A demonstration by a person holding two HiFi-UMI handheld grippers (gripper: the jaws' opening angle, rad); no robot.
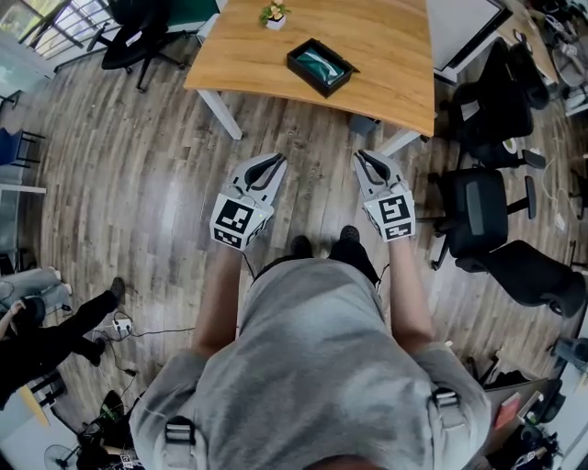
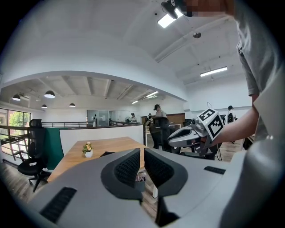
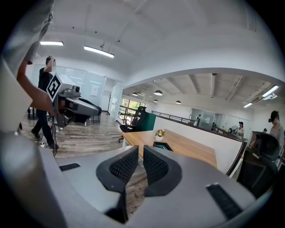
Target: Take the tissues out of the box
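The tissue box (image 1: 320, 66) is a black open box with teal tissue inside. It sits on the wooden table (image 1: 386, 37) well ahead of me, and it also shows as a tissue box (image 3: 161, 146) just beyond my right jaws. I stand back from the table with both grippers held out over the floor. My left gripper (image 1: 273, 163) (image 2: 142, 149) is shut with nothing in it. My right gripper (image 1: 366, 158) (image 3: 140, 147) shows only a narrow slit between its pads and holds nothing. Both are far short of the box.
A small potted plant (image 1: 274, 14) stands on the table behind the box. Black office chairs (image 1: 478, 207) crowd the right side, and another chair (image 1: 138, 32) is at the upper left. A seated person's legs (image 1: 64, 330) and cables lie at the lower left.
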